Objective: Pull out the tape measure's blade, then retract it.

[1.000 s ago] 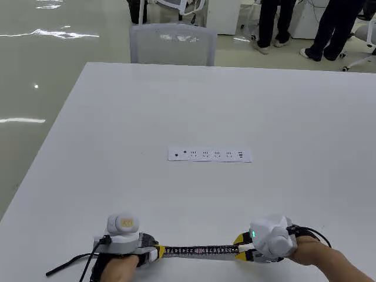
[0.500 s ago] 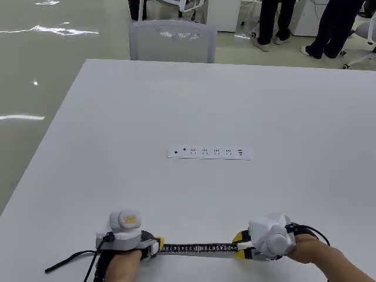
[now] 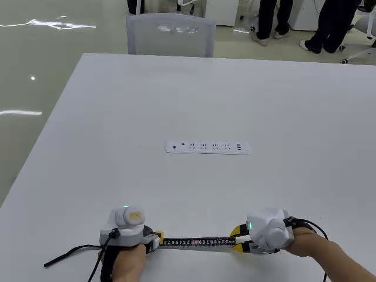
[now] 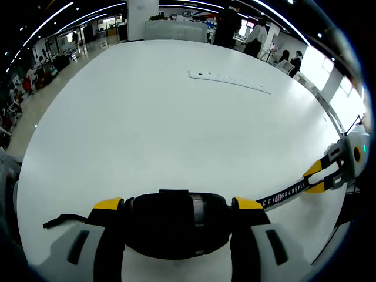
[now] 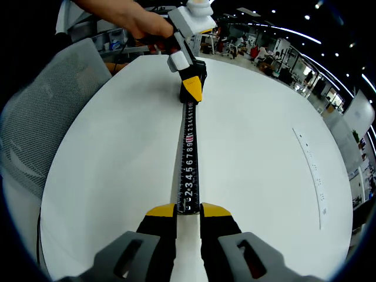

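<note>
The black tape measure case (image 4: 170, 226) sits clamped between the yellow-tipped jaws of my left gripper (image 4: 179, 204), near the table's front edge (image 3: 151, 241). Its black blade (image 3: 197, 241) with white numbers lies stretched flat over the white table to my right gripper (image 3: 238, 242), which is shut on the blade's tip. In the right gripper view the blade (image 5: 189, 158) runs straight from my right gripper (image 5: 188, 208) to the case (image 5: 191, 73). From the left gripper view the blade (image 4: 285, 194) leads off right to the right gripper (image 4: 317, 176).
A white power strip (image 3: 208, 147) lies flat at mid-table. A grey mesh chair (image 3: 170, 35) stands at the far edge, and people stand beyond it. A black cable (image 3: 67, 256) trails left from the left gripper.
The right gripper has drifted slightly toward the left one, so the exposed blade is a little shorter. The head camera has tilted, shifting the whole scene.
</note>
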The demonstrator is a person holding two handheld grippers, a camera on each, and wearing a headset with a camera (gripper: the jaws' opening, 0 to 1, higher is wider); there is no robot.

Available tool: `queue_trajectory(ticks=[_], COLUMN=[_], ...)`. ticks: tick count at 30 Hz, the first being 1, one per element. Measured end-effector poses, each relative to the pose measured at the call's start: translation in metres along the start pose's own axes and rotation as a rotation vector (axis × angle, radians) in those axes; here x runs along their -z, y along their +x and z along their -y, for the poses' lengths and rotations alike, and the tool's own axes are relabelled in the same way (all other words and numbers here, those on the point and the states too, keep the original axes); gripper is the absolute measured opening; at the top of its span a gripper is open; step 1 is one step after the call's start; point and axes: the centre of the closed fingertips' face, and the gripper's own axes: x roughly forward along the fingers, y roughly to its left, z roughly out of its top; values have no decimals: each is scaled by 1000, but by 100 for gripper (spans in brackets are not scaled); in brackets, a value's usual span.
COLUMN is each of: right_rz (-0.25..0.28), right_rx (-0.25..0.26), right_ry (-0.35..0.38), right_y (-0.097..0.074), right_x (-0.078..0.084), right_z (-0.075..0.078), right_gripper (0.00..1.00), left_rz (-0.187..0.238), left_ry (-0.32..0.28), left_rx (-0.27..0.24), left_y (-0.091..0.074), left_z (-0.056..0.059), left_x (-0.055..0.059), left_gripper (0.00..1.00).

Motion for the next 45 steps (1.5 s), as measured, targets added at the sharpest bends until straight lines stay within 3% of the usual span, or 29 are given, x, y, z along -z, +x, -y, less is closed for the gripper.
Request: queue_trajectory(ticks=[11,19,33,45], right_rz=[4,4,13,17], right_rx=[-8,-9,-7,-6], right_ry=[-8,-12,-21,-24], right_y=[4,6,8,10], right_x=[-5,-7,-15,-18], right_z=[0,1,3,4], right_gripper=[14,14,14,14], left_rz=[-22,-11,-22,-39], left_ry=[0,-4,-14,-27], left_rx=[6,13,24,60], left_y=[4,6,0,2], left_z=[-2,-3,0,-1], left_x=[3,4,5,6], left_gripper=[69,69,68,68])
